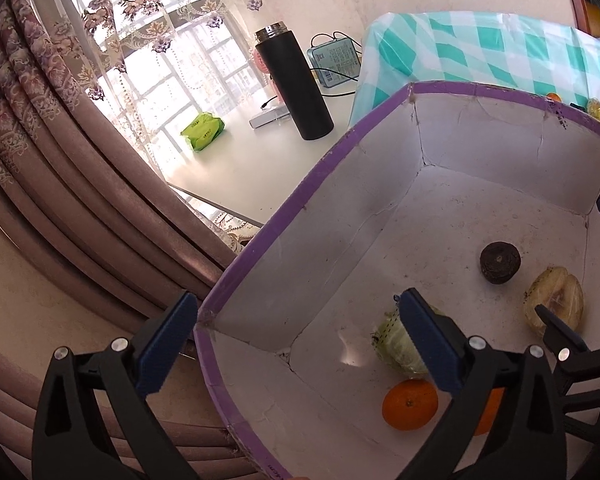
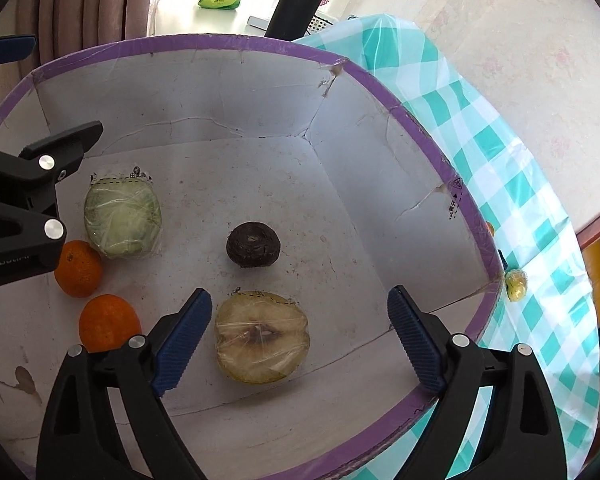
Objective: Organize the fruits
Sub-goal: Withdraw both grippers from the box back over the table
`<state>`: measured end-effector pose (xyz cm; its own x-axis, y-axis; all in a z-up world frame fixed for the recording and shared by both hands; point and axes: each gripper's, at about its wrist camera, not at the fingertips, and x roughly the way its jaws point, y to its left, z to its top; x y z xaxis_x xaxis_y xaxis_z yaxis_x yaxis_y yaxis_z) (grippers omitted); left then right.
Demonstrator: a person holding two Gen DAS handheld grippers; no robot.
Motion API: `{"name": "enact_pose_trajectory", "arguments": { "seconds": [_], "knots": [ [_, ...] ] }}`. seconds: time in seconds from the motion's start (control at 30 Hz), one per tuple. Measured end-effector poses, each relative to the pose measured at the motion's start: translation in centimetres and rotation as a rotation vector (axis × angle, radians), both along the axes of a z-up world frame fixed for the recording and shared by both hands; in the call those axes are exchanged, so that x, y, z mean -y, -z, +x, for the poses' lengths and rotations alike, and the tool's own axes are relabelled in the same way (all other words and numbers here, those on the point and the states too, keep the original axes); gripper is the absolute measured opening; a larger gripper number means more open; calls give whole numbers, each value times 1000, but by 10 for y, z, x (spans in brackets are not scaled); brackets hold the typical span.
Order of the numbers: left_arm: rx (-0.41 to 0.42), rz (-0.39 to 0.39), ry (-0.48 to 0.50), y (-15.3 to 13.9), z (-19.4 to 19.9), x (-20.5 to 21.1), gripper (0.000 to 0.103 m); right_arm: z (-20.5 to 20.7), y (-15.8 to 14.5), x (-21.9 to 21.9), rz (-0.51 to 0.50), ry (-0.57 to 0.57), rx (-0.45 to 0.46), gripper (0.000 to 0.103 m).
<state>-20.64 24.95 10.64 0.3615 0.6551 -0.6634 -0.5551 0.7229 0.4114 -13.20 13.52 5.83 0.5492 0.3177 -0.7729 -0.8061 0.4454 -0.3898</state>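
A white box (image 2: pixel 260 92) with a purple rim is seen on a checked cloth (image 2: pixel 520 208). On its floor lie a dark fruit (image 2: pixel 253 249) at the middle, a wrapped green half (image 2: pixel 123 219) and two oranges (image 2: pixel 78 268) beside it, and a wrapped yellow half (image 2: pixel 262 343) nearer the front.

The right gripper (image 2: pixel 300 336) is spread wide over the yellow half, nothing gripped. The left gripper (image 1: pixel 296 344) is likewise released, straddling the box wall, one finger (image 1: pixel 428 340) hiding part of the green half.

Behind the box stand a black flask (image 1: pixel 294 84) and a green packet (image 1: pixel 203 130).
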Motion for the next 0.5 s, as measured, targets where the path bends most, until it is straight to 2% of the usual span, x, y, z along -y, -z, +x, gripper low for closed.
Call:
{"name": "enact_pose_trajectory", "arguments": {
  "seconds": [0.17, 0.3, 0.37, 0.5],
  "knots": [
    [21, 43, -22, -9, -2, 0, 101, -2, -9, 7, 69, 0, 39, 86],
    [79, 150, -47, -31, -8, 10, 101, 0, -29, 22, 197, 6, 67, 86],
    [139, 236, -44, -45, -11, 23, 101, 3, -43, 35, 289, 14, 76, 86],
    [350, 407, 54, -83, -23, 72, 101, 15, -65, 71, 464, 68, 89, 86]
  ]
}}
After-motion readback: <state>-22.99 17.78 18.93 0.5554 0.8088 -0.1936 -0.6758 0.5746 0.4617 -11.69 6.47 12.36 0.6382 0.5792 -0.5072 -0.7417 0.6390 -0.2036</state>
